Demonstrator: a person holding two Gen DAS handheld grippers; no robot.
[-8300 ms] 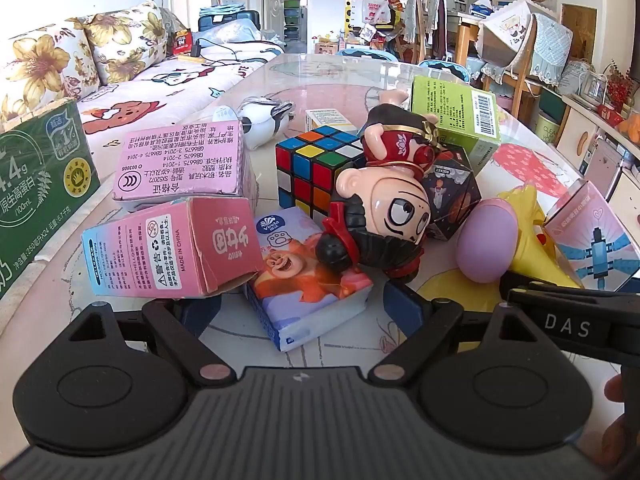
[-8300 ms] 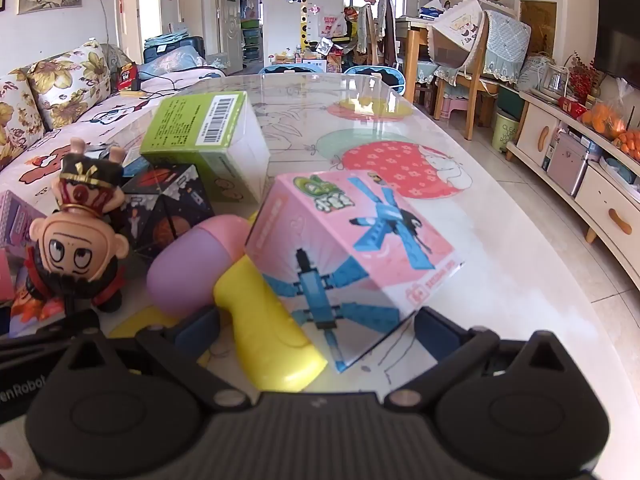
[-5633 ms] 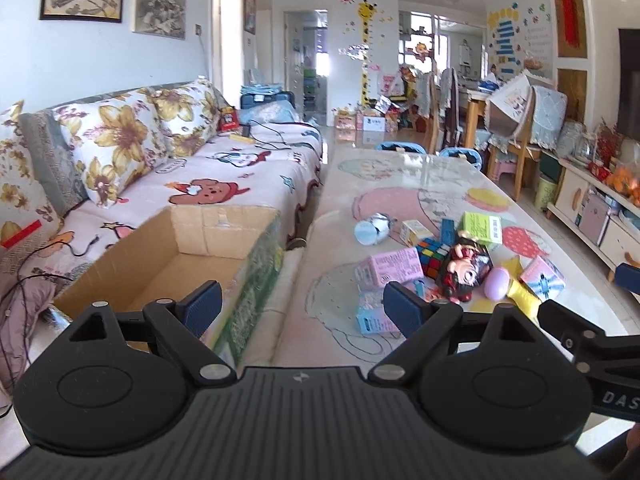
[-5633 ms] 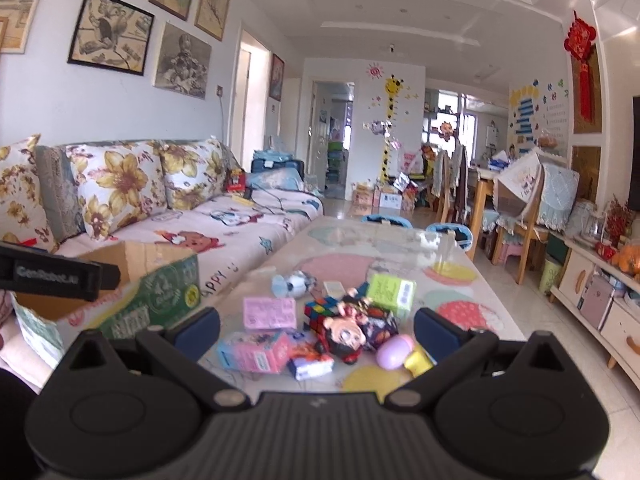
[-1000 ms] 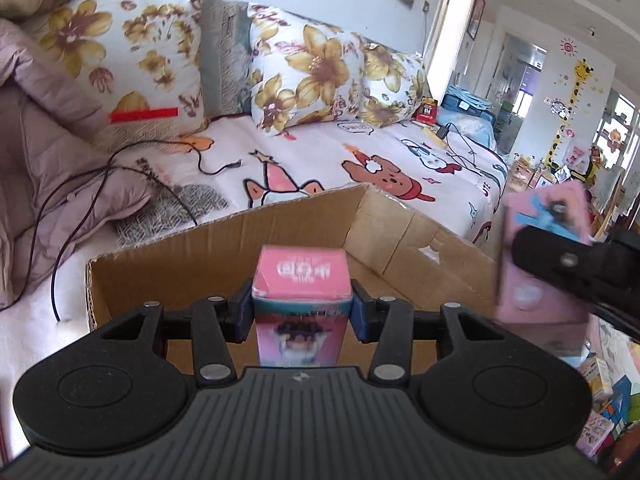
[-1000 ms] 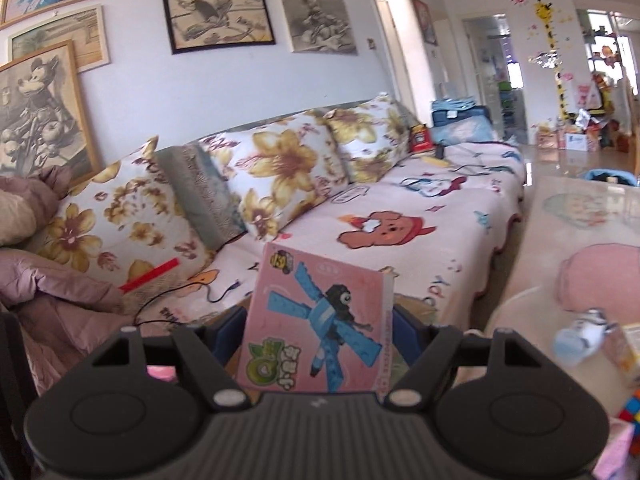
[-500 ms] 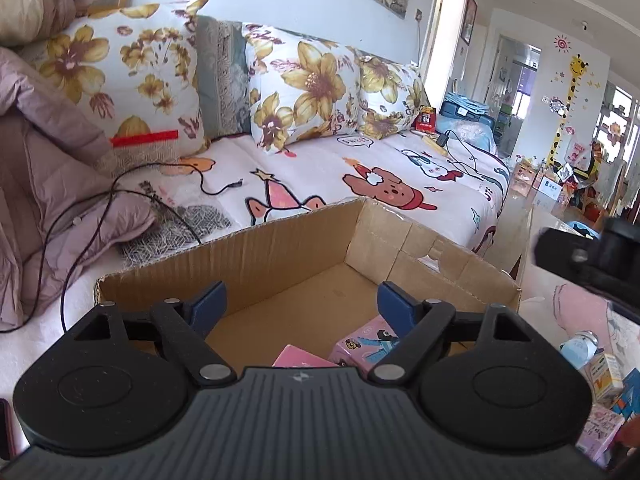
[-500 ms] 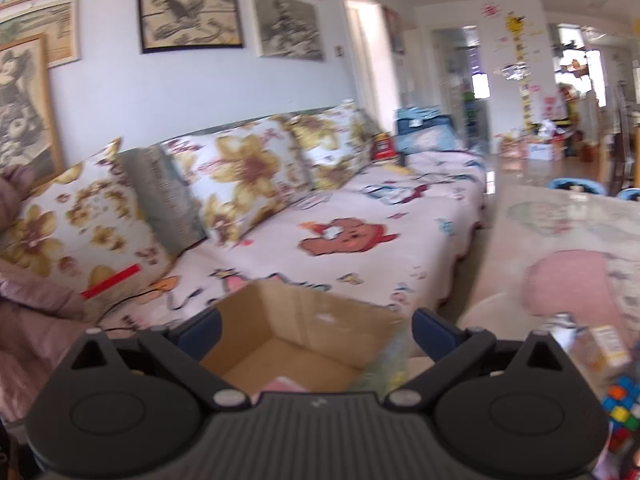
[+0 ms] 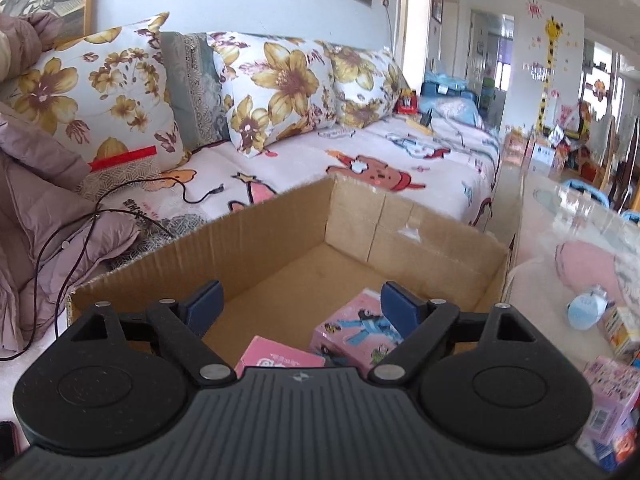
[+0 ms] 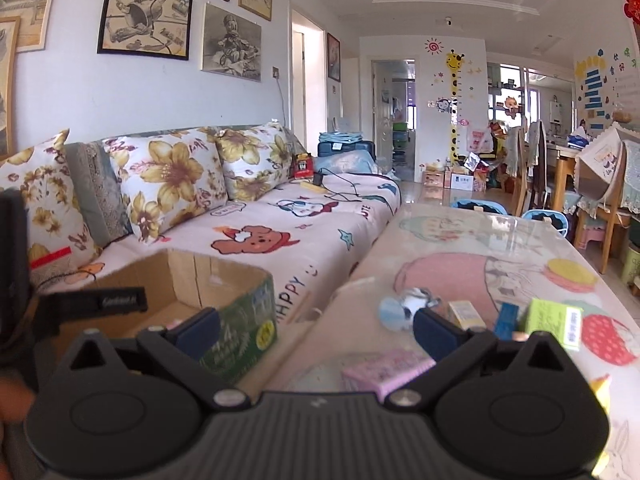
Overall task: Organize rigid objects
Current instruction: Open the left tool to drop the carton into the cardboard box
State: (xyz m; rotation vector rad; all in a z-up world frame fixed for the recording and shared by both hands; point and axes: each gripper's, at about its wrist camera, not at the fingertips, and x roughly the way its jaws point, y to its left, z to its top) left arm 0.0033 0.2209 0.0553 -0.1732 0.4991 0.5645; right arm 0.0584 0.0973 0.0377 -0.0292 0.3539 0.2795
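Left hand-held gripper [image 9: 300, 302] opening, empty, above cardboard box [image 9: 400, 216], two pink cartons inside, sofa [image 9: 400, 160] behind.

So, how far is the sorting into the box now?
Done: two pink boxes lie inside the cardboard box. In hand: nothing; the left gripper is opening over the box, and the right gripper stands open and empty. Left: the green box, the pink carton and other items on the table.
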